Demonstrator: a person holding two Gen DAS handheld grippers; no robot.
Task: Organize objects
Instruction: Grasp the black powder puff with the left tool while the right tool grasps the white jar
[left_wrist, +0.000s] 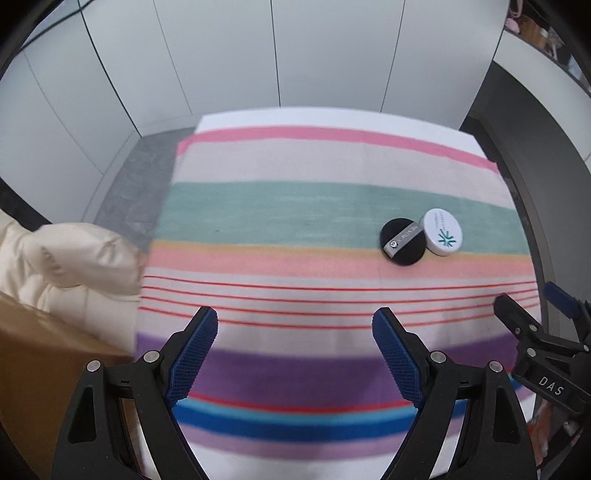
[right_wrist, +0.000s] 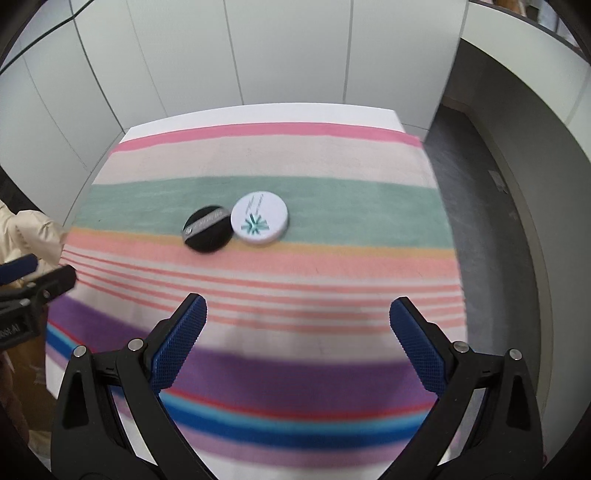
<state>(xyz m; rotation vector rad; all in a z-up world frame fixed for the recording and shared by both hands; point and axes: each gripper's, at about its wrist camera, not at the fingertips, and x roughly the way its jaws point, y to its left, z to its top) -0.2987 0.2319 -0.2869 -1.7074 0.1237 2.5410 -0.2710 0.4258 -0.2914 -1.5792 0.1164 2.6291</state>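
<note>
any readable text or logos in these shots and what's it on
"DAS": white letters on the right gripper body, left wrist view.
"...bot-AI", cut off: left gripper body, right wrist view.
Black puff strap: lettering unreadable.
White jar lid: teal star logo; small print too blurred.

A striped cloth (right_wrist: 258, 295) carries a black puff (right_wrist: 208, 229) touching a white jar (right_wrist: 259, 218).

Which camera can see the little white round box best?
The right wrist view: the white round box sits near the middle, big, its green star clear. The left wrist view shows it smaller, off to the right, beside the black puff.
</note>
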